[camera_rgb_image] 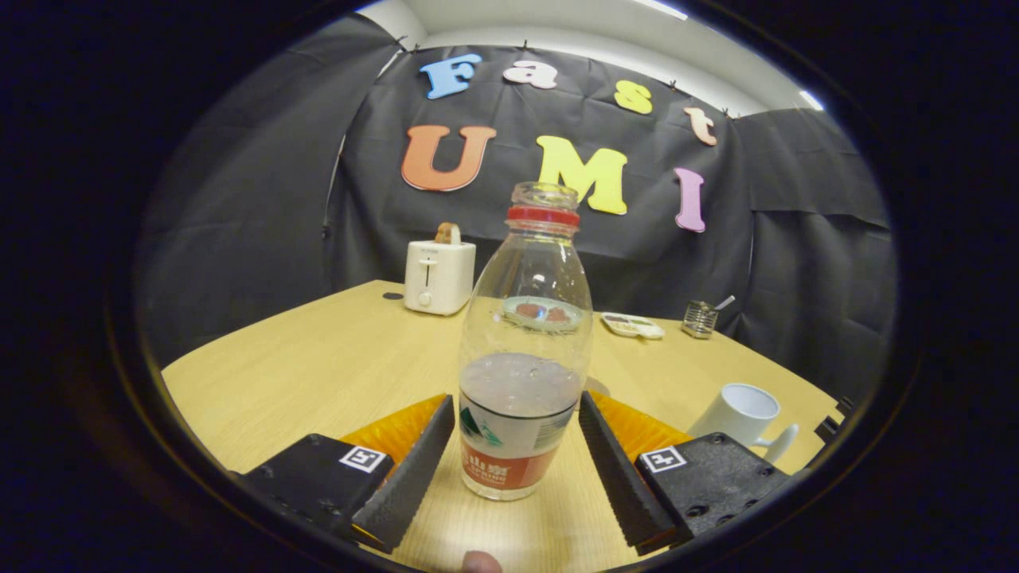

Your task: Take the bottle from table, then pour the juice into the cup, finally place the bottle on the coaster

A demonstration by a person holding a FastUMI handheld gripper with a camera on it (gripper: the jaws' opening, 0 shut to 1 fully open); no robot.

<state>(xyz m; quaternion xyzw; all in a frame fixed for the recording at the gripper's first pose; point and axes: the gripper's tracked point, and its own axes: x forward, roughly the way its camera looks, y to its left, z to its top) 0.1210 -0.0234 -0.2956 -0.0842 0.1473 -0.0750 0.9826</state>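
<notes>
The take step is in hand: the bottle (521, 350) stands upright, uncapped and part full, on the table (318, 374) between the gripper (517, 446)'s fingers, which stand spread with a gap either side, holding nothing. Next, I judge, they must close squarely on the bottle's lower body and lift it level. The cup (742, 414) stands right of the bottle with bare tabletop between, open room for carrying across.

Black cloth wall (263, 207) behind a wooden table (318, 366), ceiling lights above.
</notes>
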